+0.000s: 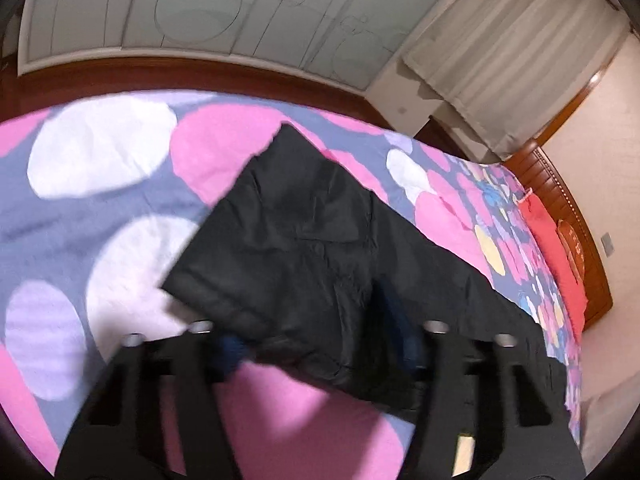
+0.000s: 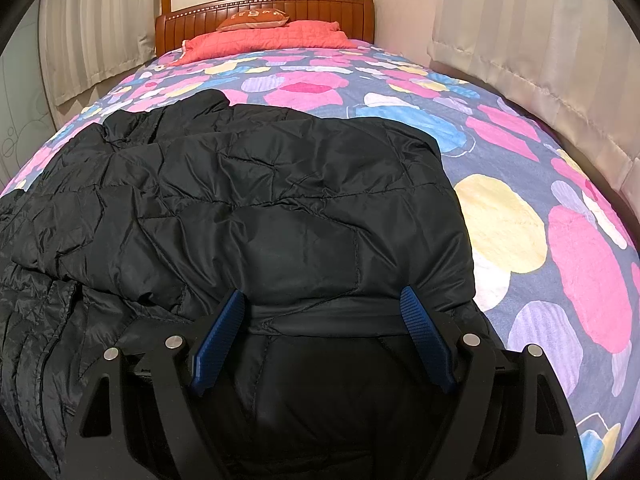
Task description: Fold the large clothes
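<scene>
On the bed (image 2: pixel 500 168), spread over its flowered cover, lies a black padded jacket (image 2: pixel 248 200), bulky and creased. By my reading the fold is only begun: in the right wrist view one puffy panel is already laid over the body, while a thinner quilted part at the near left hangs loose and rumpled, so the jacket is no neat packet yet. Squaring the edges and making at least one more fold seem left to do.

The right gripper (image 2: pixel 322 340) has its jaws well apart, straddling a flat band of the jacket; the blue pads (image 2: pixel 424 340) stand on either side without pinching it, as far as I can see.

The left gripper (image 1: pixel 320 344) is over a sleeve-like strip of the jacket (image 1: pixel 304 240) that runs away toward the far side. That view is blurred; fabric lies between the jaws, but whether they clamp it I cannot tell.

Around it, a red pillow (image 2: pixel 272 38) rests against the wooden headboard (image 2: pixel 320 6) at the far end, well apart from the jacket. Curtains (image 2: pixel 520 40) hang along both sides. Nothing on the bed blocks the fold; the jacket's own bulk and slippery shell look the likeliest hindrance.
</scene>
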